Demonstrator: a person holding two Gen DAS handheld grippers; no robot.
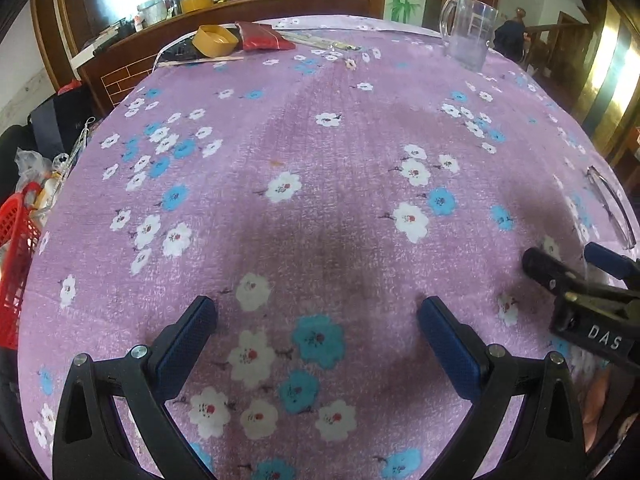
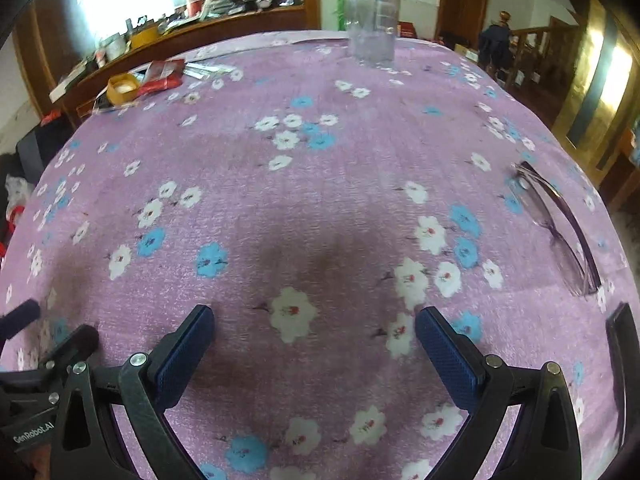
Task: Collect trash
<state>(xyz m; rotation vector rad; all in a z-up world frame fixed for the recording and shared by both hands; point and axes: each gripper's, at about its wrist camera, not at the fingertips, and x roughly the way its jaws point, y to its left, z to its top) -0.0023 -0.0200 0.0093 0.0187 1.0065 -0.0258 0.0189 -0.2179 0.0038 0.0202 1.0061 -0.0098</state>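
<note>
Both left gripper and right gripper released, empty; risk of knocking the mug while reaching for the wrappers beside it.

- Left gripper: black angular plastic frame with triangular cut-outs, silver round screws showing at the finger joints.
- Fingers: carrying dark blue, finely textured pads.
- Right gripper: showing matching black frame, blue pads, silver screws.
- Markings: white lettering "DAS" appearing on the right gripper's body, "GenRobot.AI" on the left's.
</note>
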